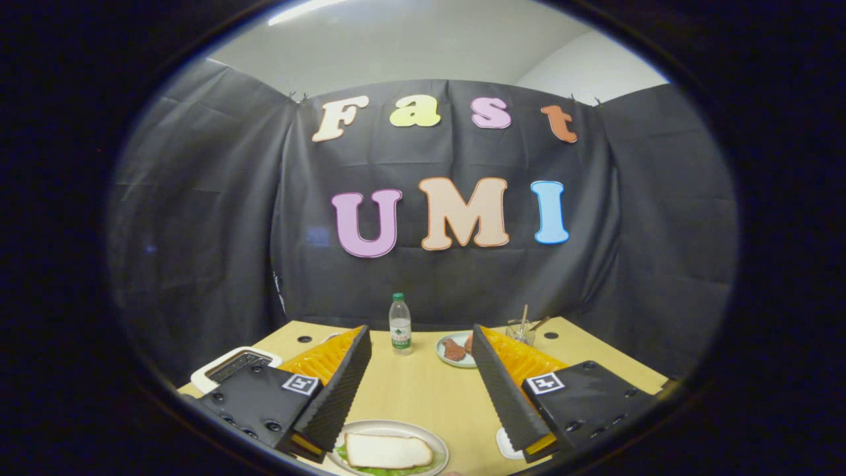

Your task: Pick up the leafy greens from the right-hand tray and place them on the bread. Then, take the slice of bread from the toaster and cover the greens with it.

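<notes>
Here the claw (419,370) gapes wide above the bread slice (388,451), lying crosswise over greens (383,471).

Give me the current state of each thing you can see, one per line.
gripper: open, holding nothing, above the table.
slice of bread: lying flat on the greens.
leafy greens: on the plate, under the bread.
plate: between the fingers, on the table.
toaster: slot looks empty.
water bottle: upright, capped.
small plate: holds reddish pieces.
</notes>
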Demonstrator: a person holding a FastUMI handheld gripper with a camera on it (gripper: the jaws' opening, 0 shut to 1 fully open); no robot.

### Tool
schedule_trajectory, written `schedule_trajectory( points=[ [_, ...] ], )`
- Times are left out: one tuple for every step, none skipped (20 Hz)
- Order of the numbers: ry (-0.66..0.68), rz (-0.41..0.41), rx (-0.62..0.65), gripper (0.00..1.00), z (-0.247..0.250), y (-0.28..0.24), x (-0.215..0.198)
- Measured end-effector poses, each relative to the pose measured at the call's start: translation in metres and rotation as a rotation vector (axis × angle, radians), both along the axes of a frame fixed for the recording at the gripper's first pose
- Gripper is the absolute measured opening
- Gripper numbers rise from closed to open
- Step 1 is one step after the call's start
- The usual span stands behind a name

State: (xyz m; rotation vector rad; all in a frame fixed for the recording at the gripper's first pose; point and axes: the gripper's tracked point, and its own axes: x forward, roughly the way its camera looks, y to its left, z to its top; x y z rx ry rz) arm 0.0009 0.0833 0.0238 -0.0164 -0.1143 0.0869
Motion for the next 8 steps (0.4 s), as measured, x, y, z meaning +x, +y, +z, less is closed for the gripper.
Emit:
schedule_trajectory(
  points=[
    [-0.002,-0.001,-0.001,0.97,0.0010,-0.0005,-0.0013],
    [-0.004,-0.001,-0.003,0.97,0.0002,-0.0001,-0.0030],
    [-0.003,-0.001,-0.004,0.97,-0.0002,-0.0001,-0.0049],
    [-0.001,-0.001,-0.004,0.97,-0.0011,-0.0001,-0.0058],
    [0.001,0.000,-0.004,0.97,-0.0016,-0.0001,-0.0071],
    [0.002,0.001,-0.002,0.97,-0.0020,0.0003,-0.0083],
    [0.001,0.002,0.001,0.97,-0.0020,0.0005,-0.0101],
    [0.000,0.003,0.005,0.97,-0.0024,0.0003,-0.0113]
  ],
)
